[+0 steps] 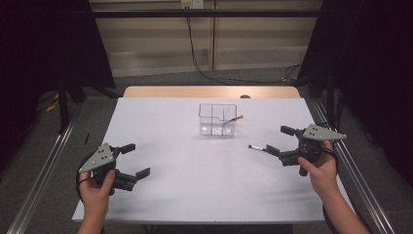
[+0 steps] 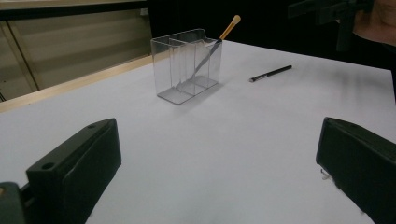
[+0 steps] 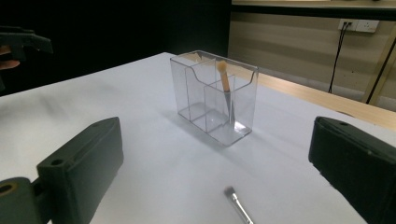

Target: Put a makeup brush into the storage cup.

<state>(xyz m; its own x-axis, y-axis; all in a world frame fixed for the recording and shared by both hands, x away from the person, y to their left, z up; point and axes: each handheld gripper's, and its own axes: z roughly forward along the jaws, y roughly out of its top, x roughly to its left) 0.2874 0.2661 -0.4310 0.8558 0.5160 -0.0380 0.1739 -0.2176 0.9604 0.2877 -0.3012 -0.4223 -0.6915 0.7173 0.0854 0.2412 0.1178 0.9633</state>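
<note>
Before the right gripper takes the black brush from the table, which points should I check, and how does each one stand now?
1. Right gripper open: ok, jaws stand apart.
2. Black brush free to take: ok, it lies flat on the white table, nothing on it.
3. Jaws around the brush: not ok, its tip lies just ahead of them, not gripped.
4. Clear organizer upright: ok.
5. Room in the organizer: ok, the orange-handled brush leans in one end compartment.
6. Left gripper out of the way: ok, open, far off.
</note>
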